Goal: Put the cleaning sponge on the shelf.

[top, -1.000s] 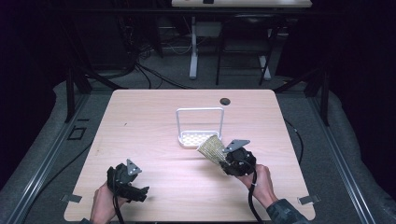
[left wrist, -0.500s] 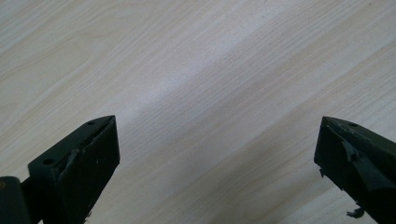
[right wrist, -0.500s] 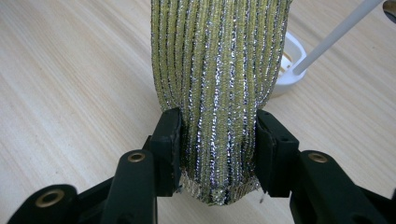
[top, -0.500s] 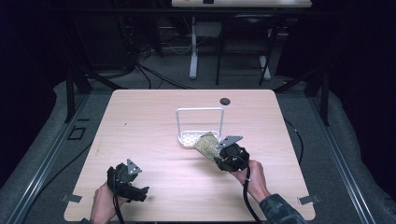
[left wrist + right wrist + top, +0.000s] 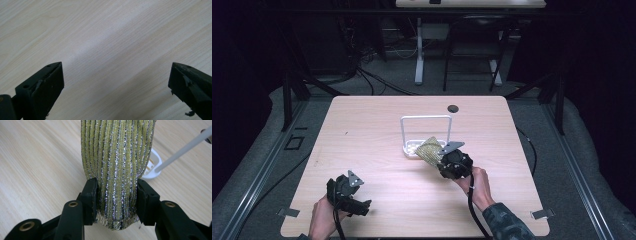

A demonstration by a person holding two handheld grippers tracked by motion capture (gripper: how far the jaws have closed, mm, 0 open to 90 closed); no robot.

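Dark room all round, cables on the floor and the legs of another desk at the top of the frame; in the middle of the high view sits a light wood table (image 5: 377,130) with a small dark round spot (image 5: 453,108) near its far edge. No brand, label or writing readable anywhere.

High view: a white wire rack (image 5: 426,135) stands at frame centre, and just right of and below it the right gripper (image 5: 443,160) holds a gold-green glittery scrubber (image 5: 428,148) with the far end of it over the rack's base. Whether that end touches the base I can't tell. The left gripper (image 5: 362,205) sits at lower left, well apart from all that, in a hand low over the table.

Left gripper view: just bare wood grain, with the two black jaws spread wide and nothing between them.

Right gripper view: here you get the detail. The scrubber is ribbed, with gold and silver metallic stripes running lengthwise, and the jaws are clamped on its near end from both sides. The rack's white rod and base corner peek in at the upper right.
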